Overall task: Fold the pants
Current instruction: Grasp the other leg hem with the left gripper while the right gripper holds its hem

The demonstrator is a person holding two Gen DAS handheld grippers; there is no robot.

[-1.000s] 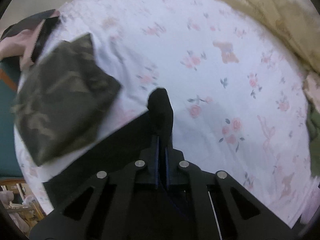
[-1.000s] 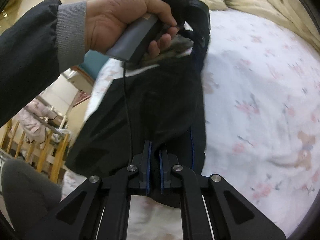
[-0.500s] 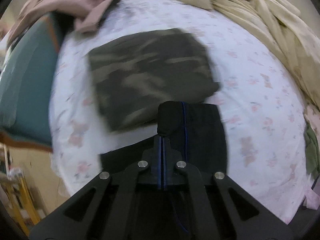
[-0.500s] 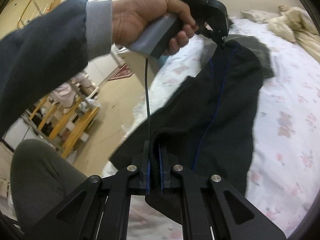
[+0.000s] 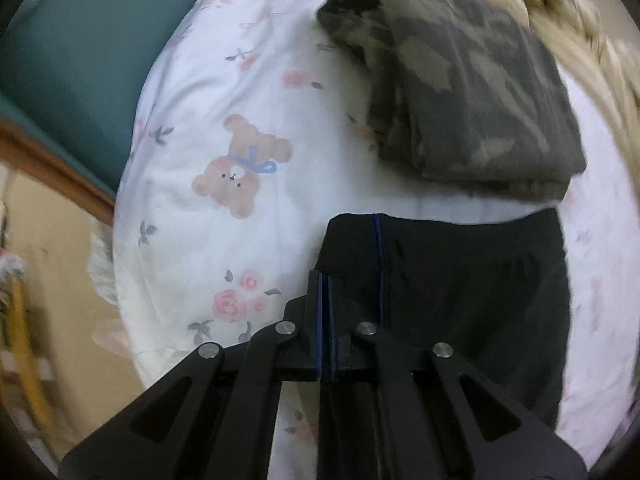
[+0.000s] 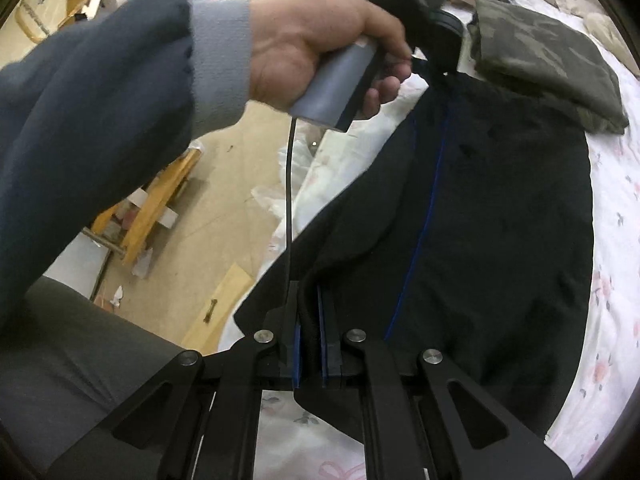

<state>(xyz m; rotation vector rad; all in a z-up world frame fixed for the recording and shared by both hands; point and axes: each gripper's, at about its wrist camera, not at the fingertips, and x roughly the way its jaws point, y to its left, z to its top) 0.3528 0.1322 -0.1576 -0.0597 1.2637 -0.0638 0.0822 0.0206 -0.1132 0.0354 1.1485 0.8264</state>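
Black pants (image 5: 460, 280) with a thin blue side stripe lie stretched along the bed's edge and also fill the right wrist view (image 6: 480, 220). My left gripper (image 5: 325, 280) is shut on one end of the pants, pinching the fabric near the stripe. My right gripper (image 6: 309, 304) is shut on the other end, with a roll of black cloth between its blue pads. In the right wrist view a hand holds the left gripper's handle (image 6: 344, 84) at the far end of the pants.
Folded camouflage pants (image 5: 460, 80) lie just beyond the black pants, also seen in the right wrist view (image 6: 548, 56). The floral white bedsheet (image 5: 240, 120) covers the bed. A teal headboard (image 5: 80, 52) is at left; a beige blanket (image 5: 580, 12) at right. Floor and wooden frames (image 6: 160, 200) lie beside the bed.
Both grippers have carried the black pants toward the bed's edge near the camouflage pants and lowered them. The left wrist view has swung left, and the pants now lie flatter.
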